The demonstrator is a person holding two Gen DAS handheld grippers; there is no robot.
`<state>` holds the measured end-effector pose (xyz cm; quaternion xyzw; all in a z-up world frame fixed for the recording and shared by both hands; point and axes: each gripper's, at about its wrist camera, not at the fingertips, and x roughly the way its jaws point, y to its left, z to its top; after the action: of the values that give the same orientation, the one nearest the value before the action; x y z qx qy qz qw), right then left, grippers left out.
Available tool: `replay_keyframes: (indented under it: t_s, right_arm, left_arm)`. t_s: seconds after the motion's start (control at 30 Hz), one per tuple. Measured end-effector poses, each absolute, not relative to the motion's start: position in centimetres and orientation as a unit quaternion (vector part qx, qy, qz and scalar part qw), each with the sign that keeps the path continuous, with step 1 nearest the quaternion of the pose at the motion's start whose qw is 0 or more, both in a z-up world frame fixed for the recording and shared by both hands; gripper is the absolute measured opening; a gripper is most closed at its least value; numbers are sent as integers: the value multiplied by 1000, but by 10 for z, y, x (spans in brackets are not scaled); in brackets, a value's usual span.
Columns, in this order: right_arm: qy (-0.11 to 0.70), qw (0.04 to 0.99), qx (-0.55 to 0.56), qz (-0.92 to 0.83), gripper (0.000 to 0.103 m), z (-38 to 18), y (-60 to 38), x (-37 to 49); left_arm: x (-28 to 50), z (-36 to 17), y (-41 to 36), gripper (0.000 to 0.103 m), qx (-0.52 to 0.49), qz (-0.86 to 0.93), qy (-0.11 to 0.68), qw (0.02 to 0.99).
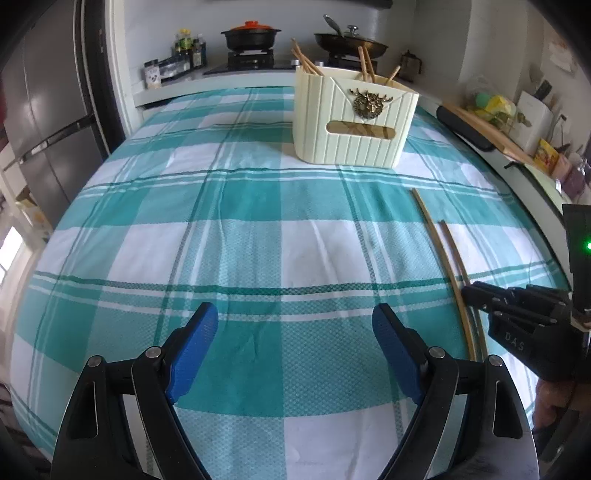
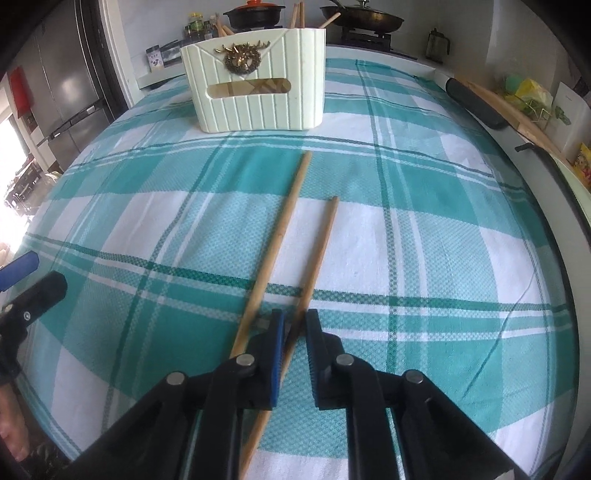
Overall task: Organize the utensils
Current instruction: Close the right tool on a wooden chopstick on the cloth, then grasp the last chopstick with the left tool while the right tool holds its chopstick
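Observation:
A cream utensil holder (image 1: pixel 354 122) (image 2: pixel 258 92) with several wooden chopsticks stands at the far side of the teal checked cloth (image 1: pixel 240 240). Two loose chopsticks lie side by side on the cloth. My right gripper (image 2: pixel 295 332) (image 1: pixel 471 293) is down on them, its jaws closed narrowly on the right chopstick (image 2: pixel 321 247), which runs slantwise between the pads. The left chopstick (image 2: pixel 284 229) passes just outside the left finger. Over bare cloth, well left of the chopsticks (image 1: pixel 443 247), my left gripper (image 1: pixel 295 332) stands wide open and holds nothing.
A stove with a red-lidded pot (image 1: pixel 249 35) and a frying pan (image 1: pixel 351 40) runs along the back. A steel fridge (image 1: pixel 48 110) stands at the left. A wooden board (image 1: pixel 487 129) and packets crowd the right counter edge. A hand (image 1: pixel 554 402) holds the right gripper.

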<state>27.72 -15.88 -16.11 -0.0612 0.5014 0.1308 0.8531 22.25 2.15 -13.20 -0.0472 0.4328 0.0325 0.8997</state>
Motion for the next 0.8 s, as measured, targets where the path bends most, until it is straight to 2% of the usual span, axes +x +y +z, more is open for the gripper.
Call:
replay_keyframes:
  t_s: [0.33, 0.43, 0.6, 0.67, 0.77, 0.8]
  right_arm:
    - [480, 851, -87, 197, 11, -162, -103, 254]
    - [484, 853, -77, 181, 7, -161, -112, 253]
    - [496, 856, -71, 128, 7, -160, -153, 260]
    - [501, 854, -60, 125, 8, -159, -167, 261]
    - [512, 846, -36, 141, 16, -158, -179, 260]
    - [515, 844, -27, 148, 26, -157, -182, 260]
  left_arm:
    - [225, -130, 37, 87, -53, 53, 433, 898]
    - [222, -132, 36, 87, -47, 49, 436, 898]
    - [224, -137, 27, 87, -43, 24, 442, 896]
    - [228, -139, 22, 87, -48, 3, 447, 893]
    - [236, -141, 12, 87, -56, -35, 457, 887]
    - [240, -141, 8, 87, -56, -47, 460, 885]
